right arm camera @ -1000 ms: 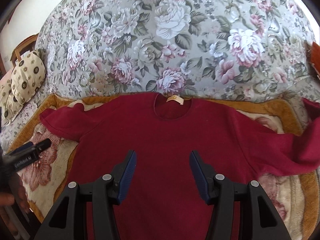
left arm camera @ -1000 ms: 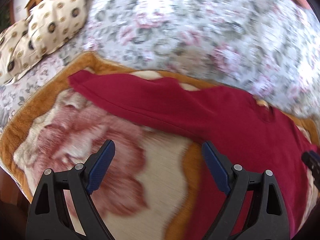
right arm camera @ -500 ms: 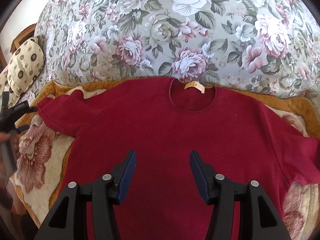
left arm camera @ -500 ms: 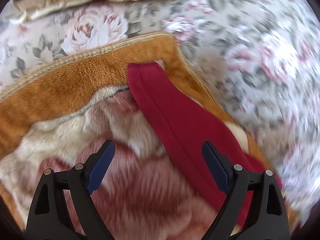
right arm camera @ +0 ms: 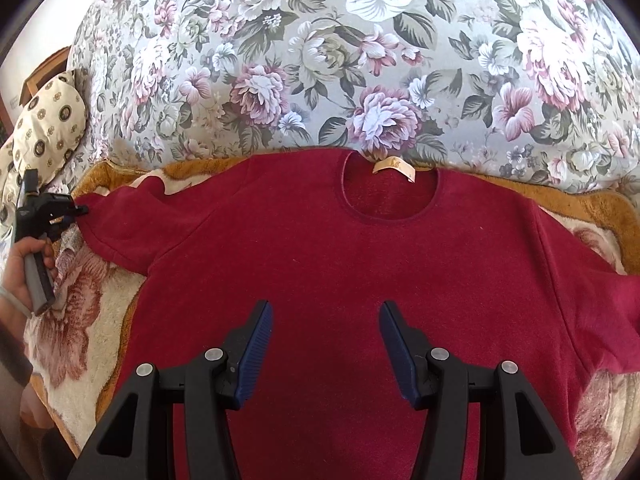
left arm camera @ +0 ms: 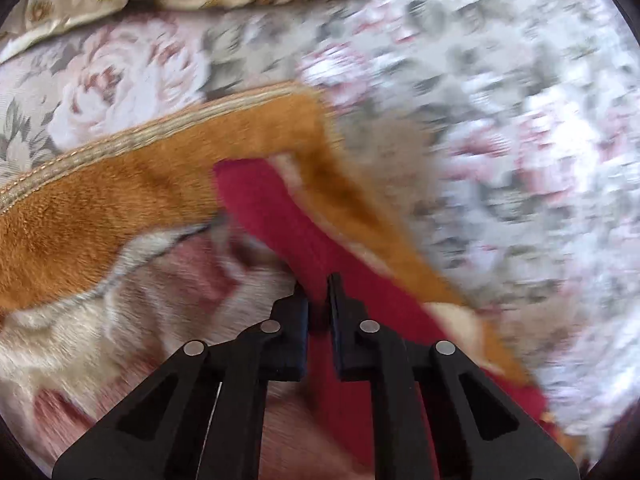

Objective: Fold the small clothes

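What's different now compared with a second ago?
The left hand-held gripper swung out to the red top's left sleeve and closed on it; a second ago it was wide open. The right hand-held gripper moved slightly forward, still open above the top, which stays flat on the blanket.

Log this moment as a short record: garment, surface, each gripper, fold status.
garment: red sweater, spread flat, neck label at the far side
surface: plush blanket over a floral bedspread
left gripper: jaws closed on the sleeve edge
right gripper: jaws open, above the sweater body, holding nothing
fold status: no fold made yet
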A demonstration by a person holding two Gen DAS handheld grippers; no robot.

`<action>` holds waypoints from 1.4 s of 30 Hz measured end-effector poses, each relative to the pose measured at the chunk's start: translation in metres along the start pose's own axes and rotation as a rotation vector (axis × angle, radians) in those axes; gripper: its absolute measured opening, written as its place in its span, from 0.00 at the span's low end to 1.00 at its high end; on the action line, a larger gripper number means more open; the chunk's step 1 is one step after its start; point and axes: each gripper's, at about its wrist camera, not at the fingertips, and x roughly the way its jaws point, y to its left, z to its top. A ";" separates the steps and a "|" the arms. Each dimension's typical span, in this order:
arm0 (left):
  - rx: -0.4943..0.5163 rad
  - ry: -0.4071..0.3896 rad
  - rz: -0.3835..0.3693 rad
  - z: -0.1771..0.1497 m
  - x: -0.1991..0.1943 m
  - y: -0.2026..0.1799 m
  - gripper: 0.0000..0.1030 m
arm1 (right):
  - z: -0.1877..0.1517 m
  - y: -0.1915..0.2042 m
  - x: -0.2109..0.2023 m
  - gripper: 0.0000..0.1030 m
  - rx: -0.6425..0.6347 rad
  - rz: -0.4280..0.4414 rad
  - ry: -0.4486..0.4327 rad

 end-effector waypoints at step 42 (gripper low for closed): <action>0.523 0.070 -0.206 -0.169 -0.097 -0.164 0.60 | 0.021 -0.106 0.019 0.04 0.123 0.006 -0.013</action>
